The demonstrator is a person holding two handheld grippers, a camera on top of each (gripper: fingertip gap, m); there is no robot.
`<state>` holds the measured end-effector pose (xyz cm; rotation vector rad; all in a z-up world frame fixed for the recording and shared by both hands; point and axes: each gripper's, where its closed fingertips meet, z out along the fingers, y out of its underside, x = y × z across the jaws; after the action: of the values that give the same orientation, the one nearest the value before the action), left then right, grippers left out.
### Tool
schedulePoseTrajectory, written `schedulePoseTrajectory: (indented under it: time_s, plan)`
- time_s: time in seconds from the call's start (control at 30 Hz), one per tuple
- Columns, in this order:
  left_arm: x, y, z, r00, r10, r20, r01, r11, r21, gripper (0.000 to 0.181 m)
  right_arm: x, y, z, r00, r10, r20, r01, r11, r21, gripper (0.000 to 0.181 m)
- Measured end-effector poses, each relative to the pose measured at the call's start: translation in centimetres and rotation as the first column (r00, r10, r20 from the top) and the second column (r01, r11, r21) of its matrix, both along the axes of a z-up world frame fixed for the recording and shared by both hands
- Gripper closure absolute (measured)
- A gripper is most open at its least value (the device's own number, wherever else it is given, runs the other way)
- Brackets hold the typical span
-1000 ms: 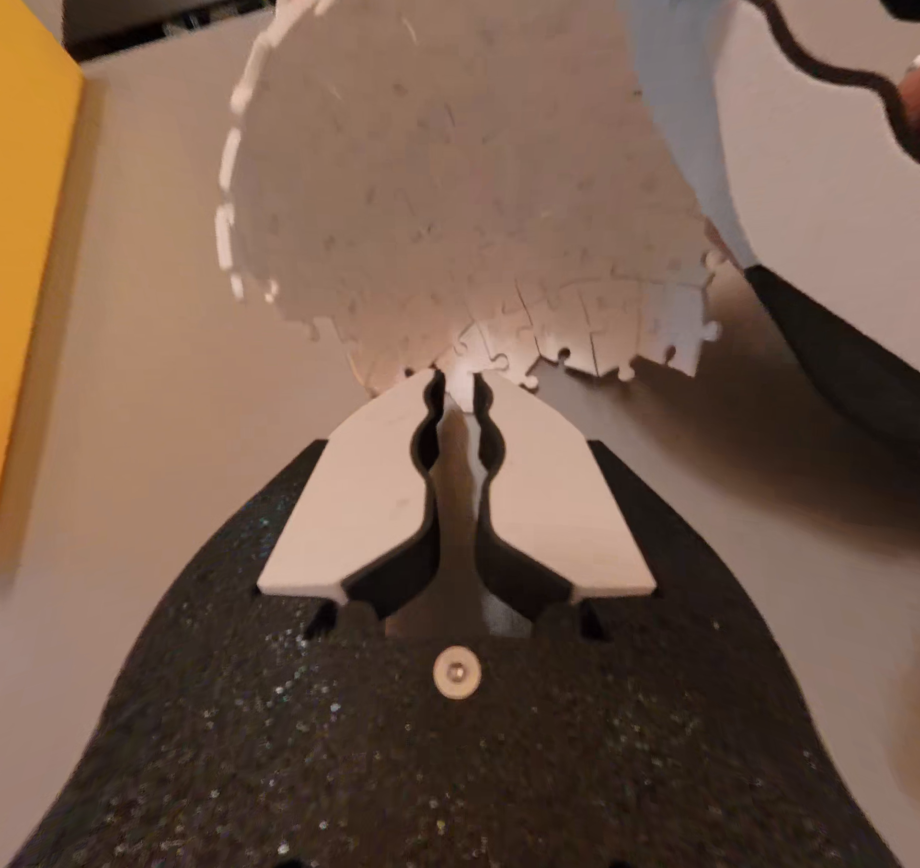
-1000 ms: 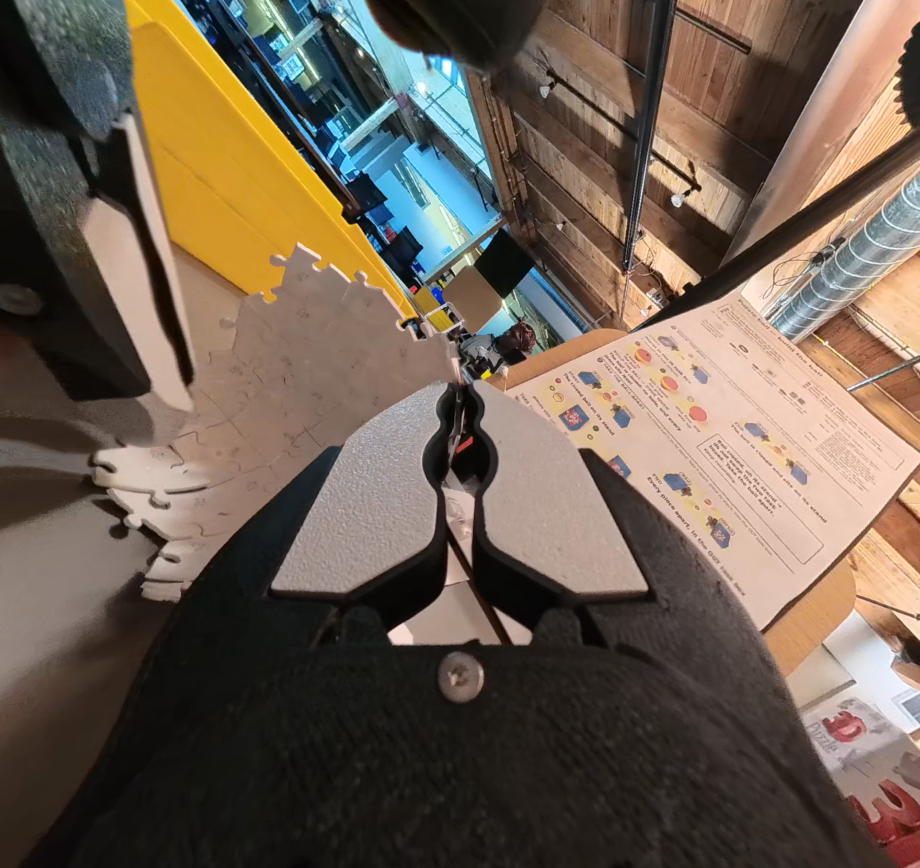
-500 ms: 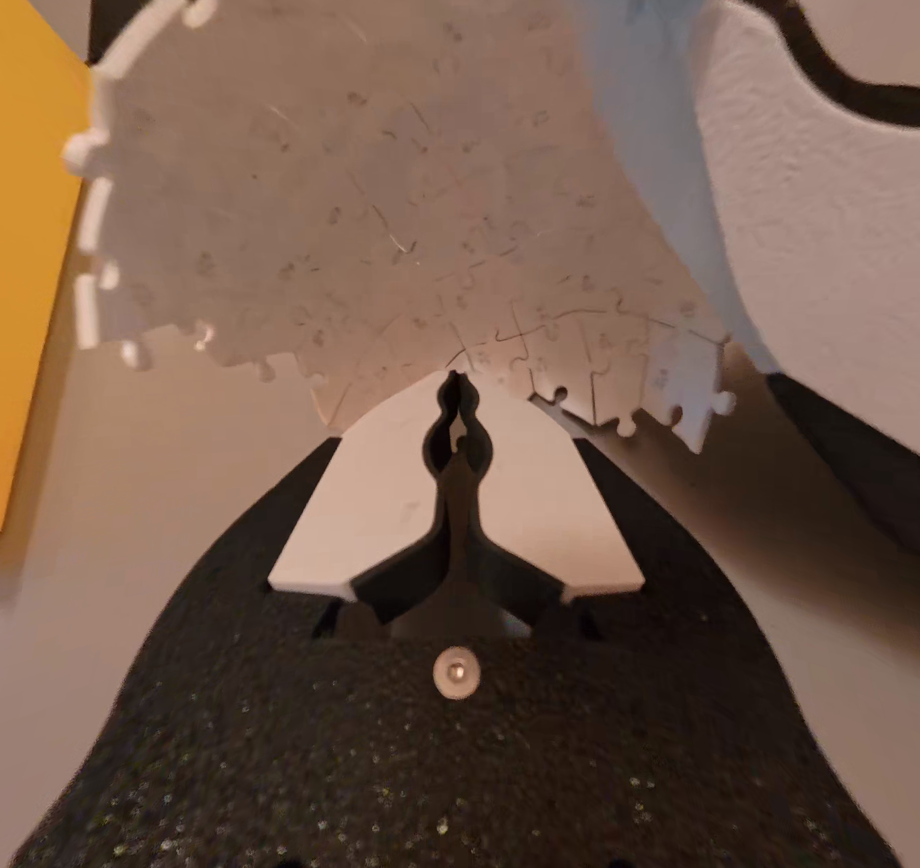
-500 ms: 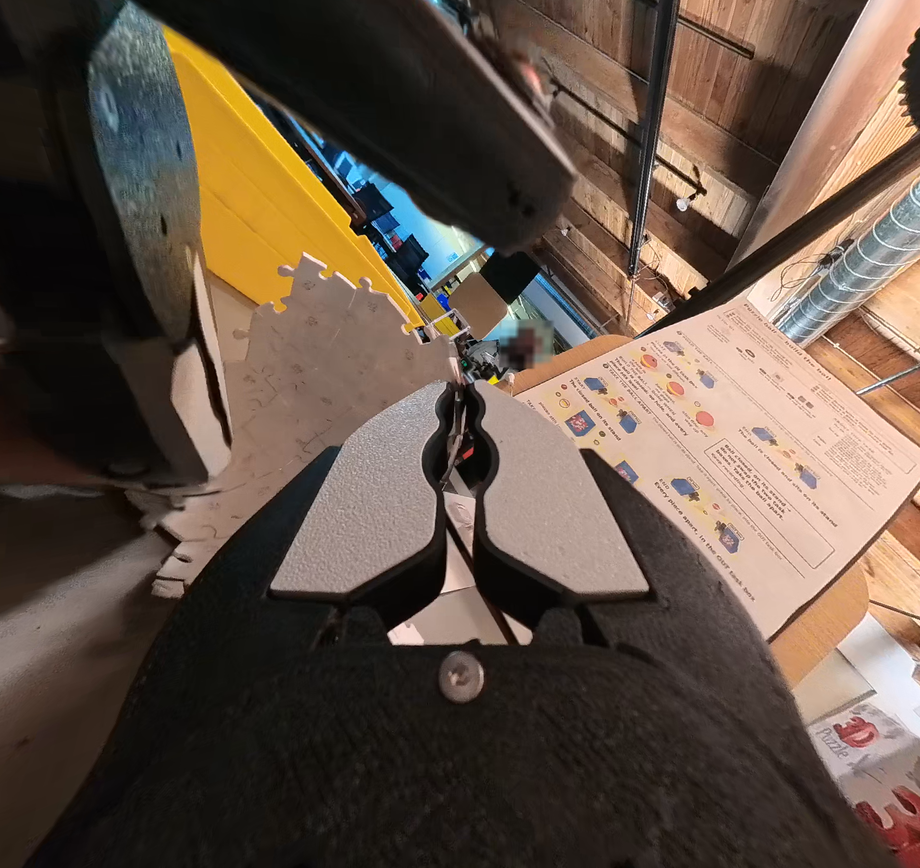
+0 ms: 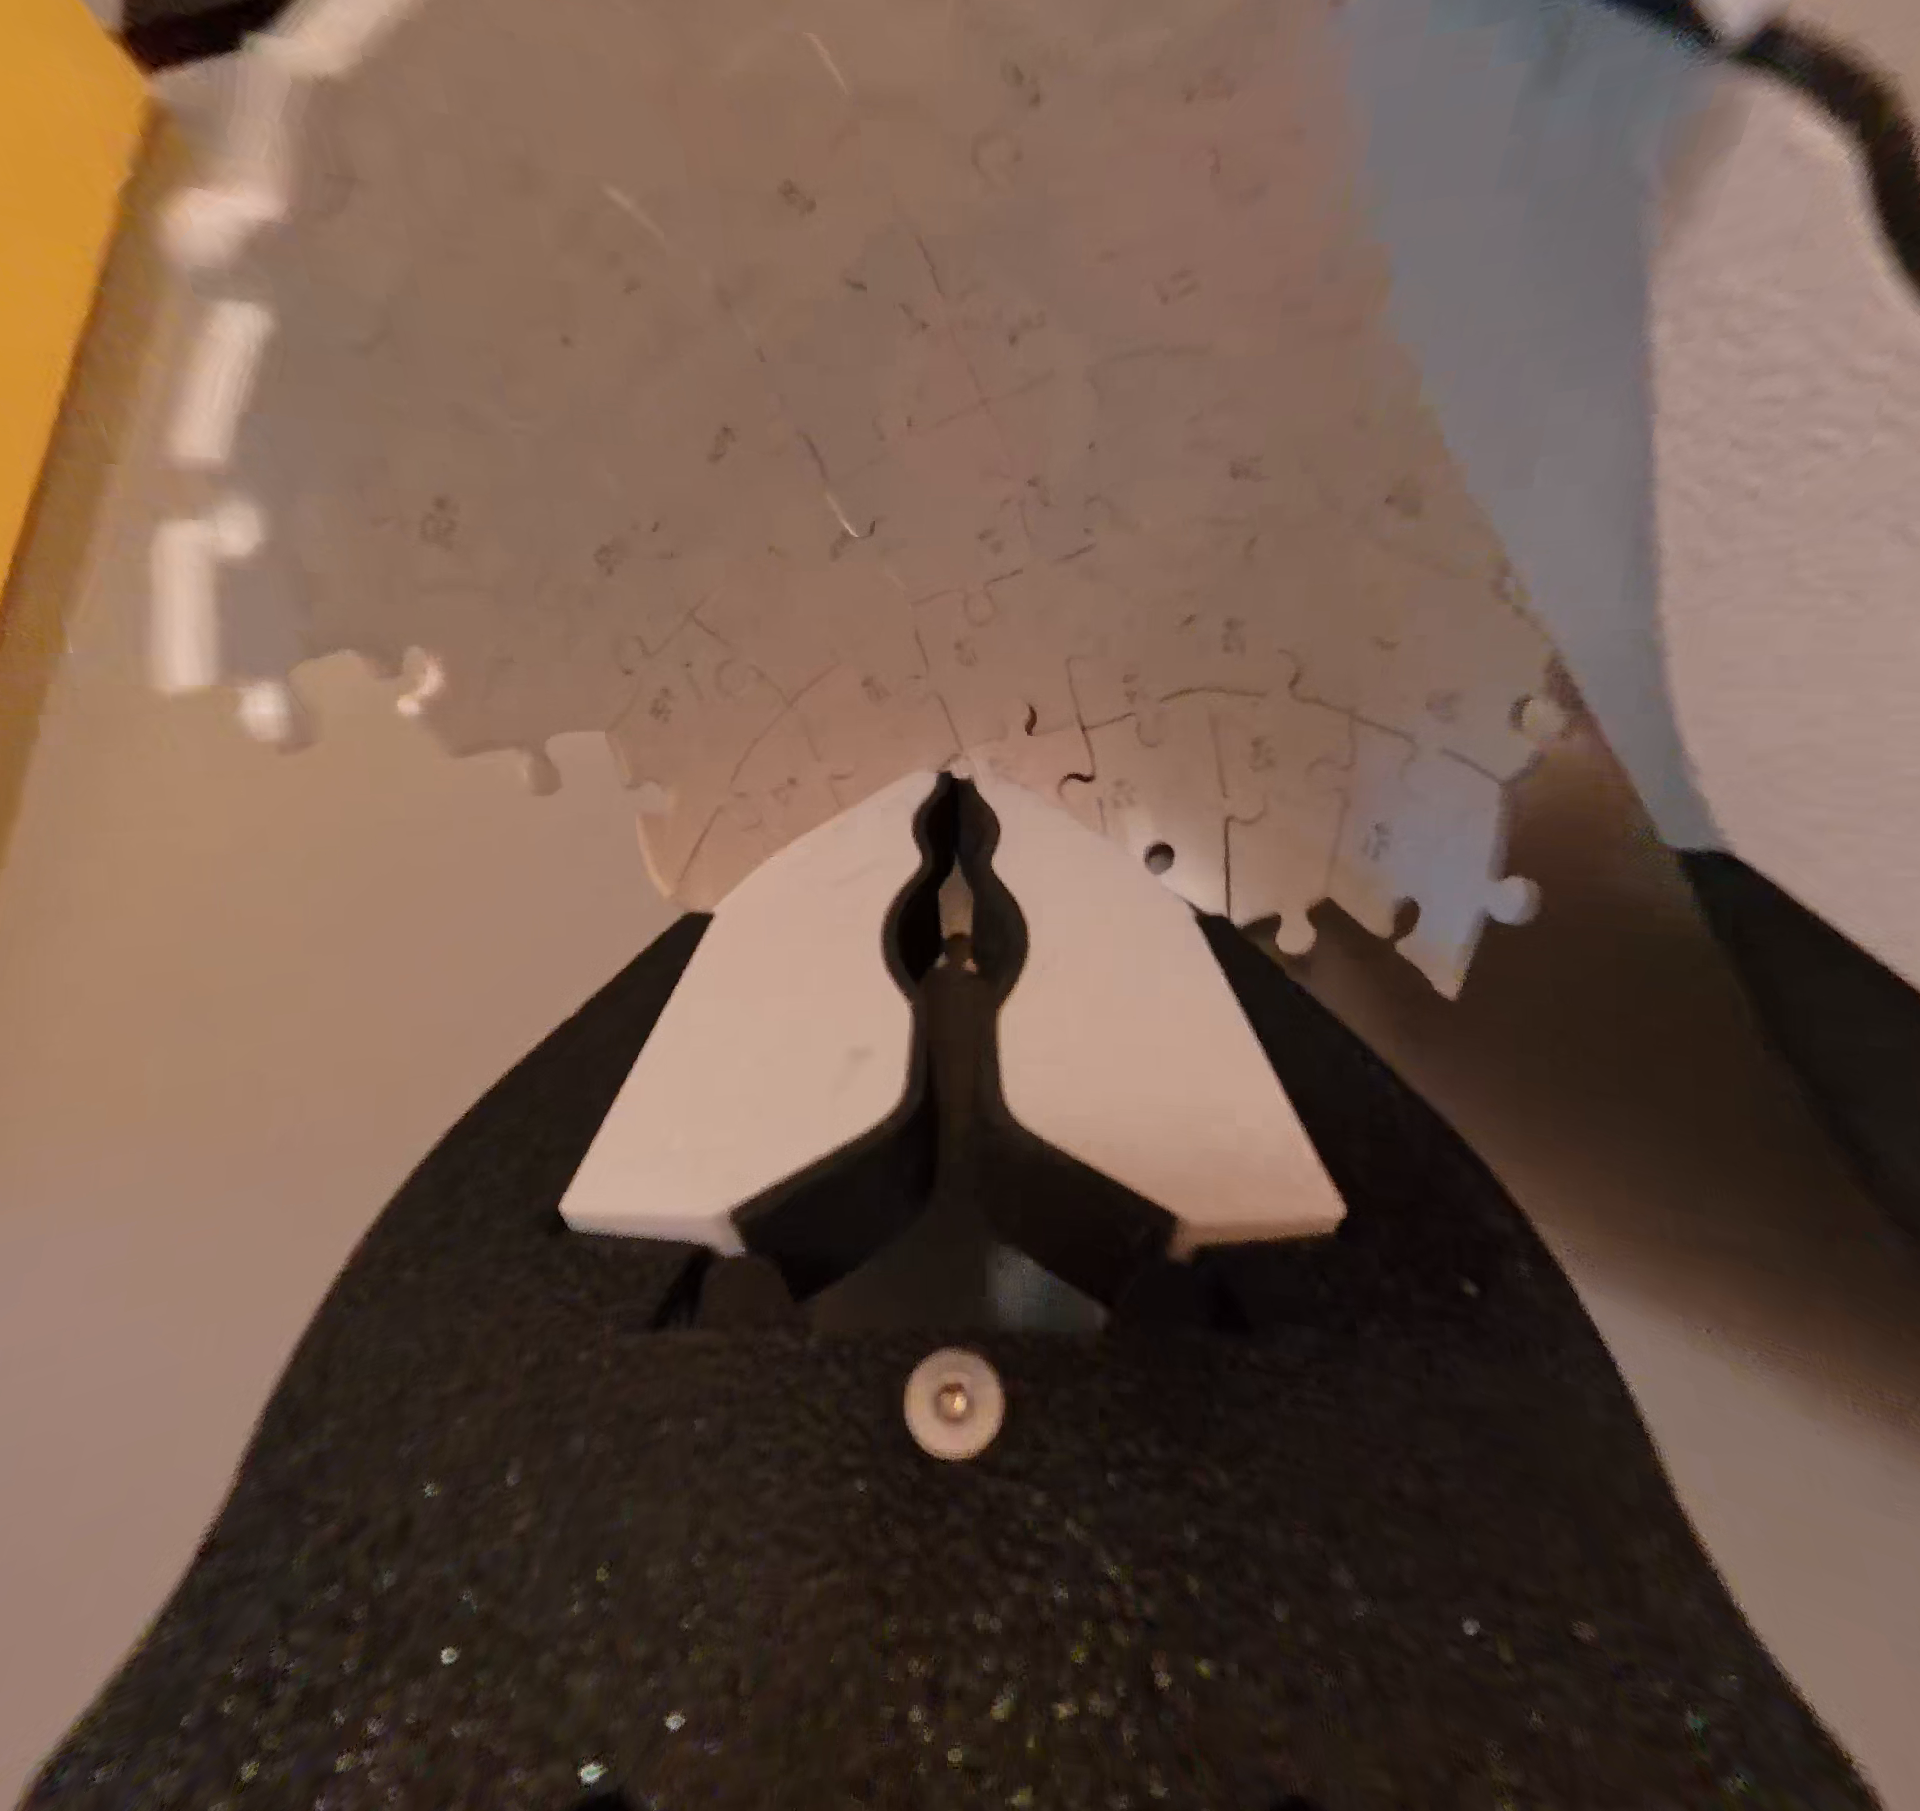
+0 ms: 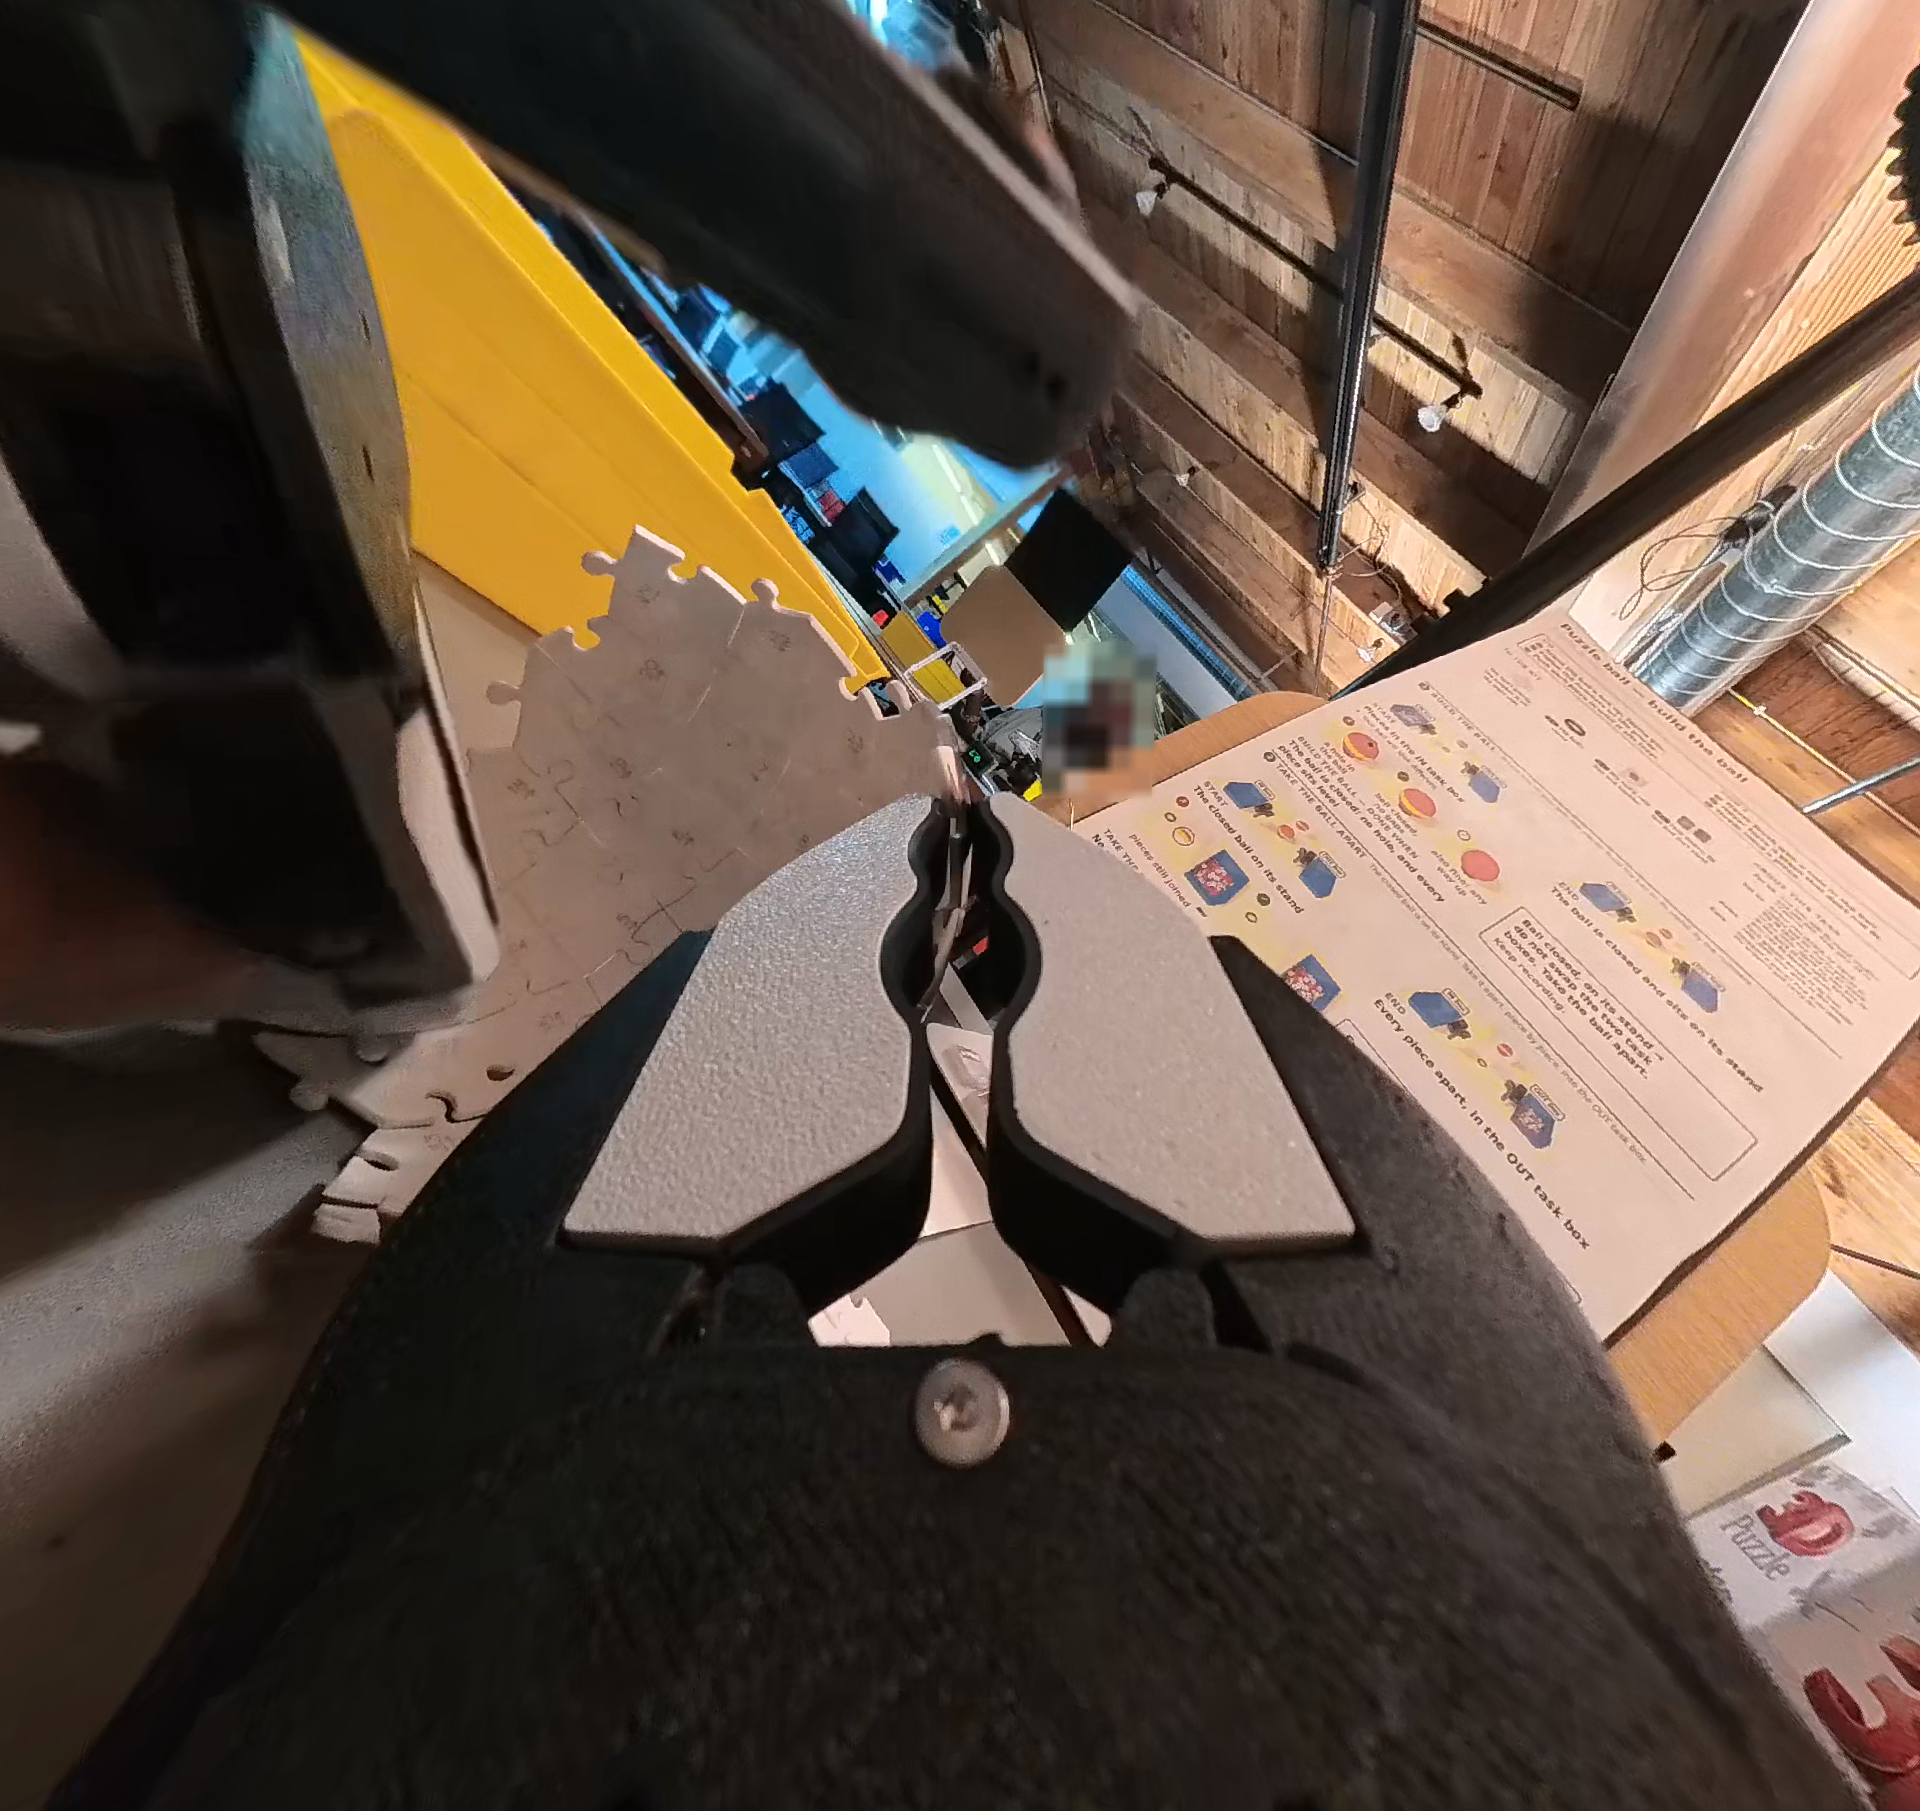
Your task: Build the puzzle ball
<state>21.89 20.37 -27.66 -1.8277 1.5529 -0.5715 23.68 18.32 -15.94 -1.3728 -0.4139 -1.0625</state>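
The biggest thing before me was the curved shell of joined puzzle pieces (image 5: 831, 390), its pale inner face towards my left camera, lifted clear of the grey table (image 5: 260, 982). I held it from two sides so it would not flex or spring apart. My left gripper (image 5: 954, 790) had its fingers drawn together on the shell's lower edge, pinching it. My right gripper (image 6: 961, 805) was likewise nearly closed on the shell's far edge (image 6: 707, 785), with something thin and dark, a red spot on it, caught between the pads; I judge it a loose piece, but could not tell. Behind stood the yellow bin (image 6: 540, 411) and the printed instruction sheet (image 6: 1507, 909), propped where I could see it.

A second before, my left fingers had stood slightly apart below the shell's edge; they had since shut on it, and the shell filled more of that view. My right grip was unchanged.
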Motion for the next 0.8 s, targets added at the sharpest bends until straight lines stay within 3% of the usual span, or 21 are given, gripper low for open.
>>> schedulePoseTrajectory:
  time_s: [0.13,0.43,0.8]
  plan:
    - [-0.5,1.1,1.3,0.998,0.032,0.045,-0.032,0.999,0.005,0.181,0.1,0.0,0.0,1.000,-0.002,-0.005,0.002,1.000,0.002,0.177]
    - [0.0,0.4,-0.4,0.998,-0.036,-0.057,0.040,0.997,0.071,0.181,0.2,-0.1,-0.1,1.000,-0.002,-0.020,0.002,1.000,0.004,0.177]
    - [0.7,-0.3,-0.6,0.994,-0.084,-0.070,0.090,0.991,0.095,0.181,0.5,-0.3,-0.2,0.999,-0.004,-0.052,0.005,1.000,0.011,0.177]
